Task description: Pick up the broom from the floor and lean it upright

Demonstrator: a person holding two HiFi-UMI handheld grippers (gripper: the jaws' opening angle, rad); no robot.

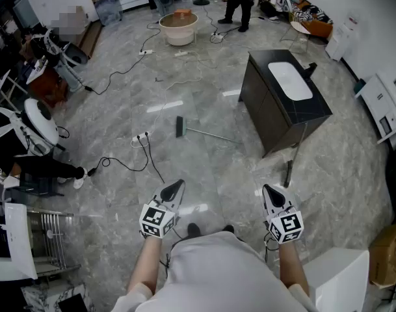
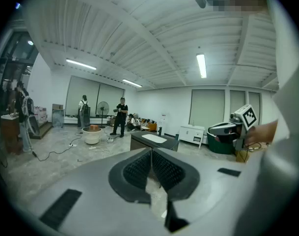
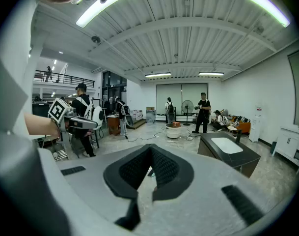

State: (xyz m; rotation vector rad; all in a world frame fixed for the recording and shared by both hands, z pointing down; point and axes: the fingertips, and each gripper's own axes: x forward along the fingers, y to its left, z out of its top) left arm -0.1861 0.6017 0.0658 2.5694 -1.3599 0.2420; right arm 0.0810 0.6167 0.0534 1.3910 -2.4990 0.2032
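The broom [image 1: 199, 131] lies flat on the grey marble floor in the head view, its dark head to the left and its thin handle running right toward the cabinet. My left gripper [image 1: 175, 188] and right gripper [image 1: 270, 192] hover side by side well short of it, both pointing forward. Each is shut with nothing held. In the left gripper view the dark ribbed pads [image 2: 139, 167] meet at the left gripper [image 2: 150, 154], and the right gripper [image 2: 239, 127] shows at the right. In the right gripper view the right gripper [image 3: 150, 152] is closed too, and the left gripper [image 3: 66, 118] shows at the left.
A dark cabinet [image 1: 269, 112] with a white sink stands right of the broom, and a dark long-handled tool [image 1: 289, 172] leans at its near corner. Cables and a power strip [image 1: 141, 137] cross the floor to the left. A white tub [image 1: 179, 28] and people stand farther off.
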